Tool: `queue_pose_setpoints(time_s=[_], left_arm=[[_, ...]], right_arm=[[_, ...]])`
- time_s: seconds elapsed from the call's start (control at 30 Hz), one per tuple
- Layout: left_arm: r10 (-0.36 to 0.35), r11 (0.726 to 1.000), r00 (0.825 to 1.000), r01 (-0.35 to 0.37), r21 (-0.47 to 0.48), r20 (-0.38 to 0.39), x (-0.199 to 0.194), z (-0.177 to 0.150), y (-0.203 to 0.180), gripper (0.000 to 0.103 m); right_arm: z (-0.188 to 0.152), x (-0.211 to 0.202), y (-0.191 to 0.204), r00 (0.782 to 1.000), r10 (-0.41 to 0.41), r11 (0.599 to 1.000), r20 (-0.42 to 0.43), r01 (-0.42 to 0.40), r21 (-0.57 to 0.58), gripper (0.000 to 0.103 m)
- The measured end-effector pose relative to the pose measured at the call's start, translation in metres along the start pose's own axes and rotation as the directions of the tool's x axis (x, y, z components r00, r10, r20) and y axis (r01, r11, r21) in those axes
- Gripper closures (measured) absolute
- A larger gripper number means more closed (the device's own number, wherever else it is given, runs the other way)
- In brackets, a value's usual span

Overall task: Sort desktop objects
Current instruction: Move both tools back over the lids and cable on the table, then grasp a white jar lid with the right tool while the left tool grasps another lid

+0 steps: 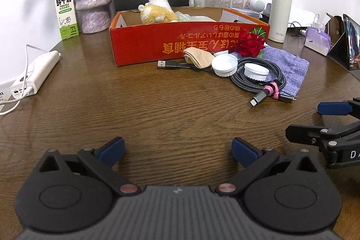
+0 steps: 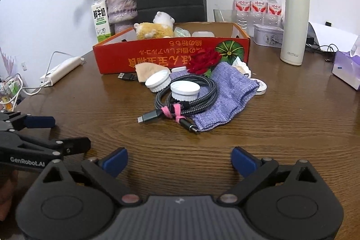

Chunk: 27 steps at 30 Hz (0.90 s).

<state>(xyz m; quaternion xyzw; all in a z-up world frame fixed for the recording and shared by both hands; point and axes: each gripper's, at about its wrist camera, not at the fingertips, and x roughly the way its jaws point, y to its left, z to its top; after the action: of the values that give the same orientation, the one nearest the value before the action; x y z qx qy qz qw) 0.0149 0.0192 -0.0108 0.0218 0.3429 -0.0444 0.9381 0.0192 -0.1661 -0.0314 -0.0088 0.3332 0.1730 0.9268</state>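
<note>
Coiled cable (image 2: 186,96) lies ahead of my right gripper (image 2: 178,161), jaws spread wide and empty over bare worktop (image 2: 281,127); left gripper (image 1: 177,151) likewise. Braided, floppy, light (I judge): best pinched at the pink tie (image 2: 174,113).

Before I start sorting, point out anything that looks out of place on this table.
One white lid sits inside the coiled braided cable, which lies partly on the purple knit cloth. A red rose leans against the red box.
</note>
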Motion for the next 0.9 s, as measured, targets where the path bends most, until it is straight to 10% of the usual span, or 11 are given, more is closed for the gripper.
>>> queue_pose_setpoints(time_s=[0.23,0.47,0.63,0.83,0.9], left_arm=[[0.031,0.999,0.999,-0.031,0.011,0.034,-0.004,0.002,-0.006,0.0],[-0.136,0.989,0.988,0.139,-0.056,0.068,0.015,0.041,-0.007,0.001],[-0.188,0.976,0.981,0.193,-0.097,0.056,0.055,0.076,-0.007,0.041],[-0.257,0.964,0.966,0.258,-0.055,0.022,0.087,0.094,-0.021,0.034],[-0.266,0.962,0.964,0.265,-0.061,0.001,0.095,0.095,-0.023,0.063]], right_arm=[[0.001,-0.005,0.002,0.999,-0.014,1.0,0.043,0.014,-0.001,0.005],[0.034,-0.01,-0.009,0.979,-0.076,0.997,0.188,0.078,-0.001,0.012],[0.063,0.008,-0.028,0.988,-0.013,0.999,0.154,0.008,0.033,0.047],[0.065,0.023,-0.026,0.99,0.084,0.996,0.117,-0.086,0.007,0.048],[0.064,0.03,-0.021,0.992,0.081,0.997,0.1,-0.079,-0.021,0.05]])
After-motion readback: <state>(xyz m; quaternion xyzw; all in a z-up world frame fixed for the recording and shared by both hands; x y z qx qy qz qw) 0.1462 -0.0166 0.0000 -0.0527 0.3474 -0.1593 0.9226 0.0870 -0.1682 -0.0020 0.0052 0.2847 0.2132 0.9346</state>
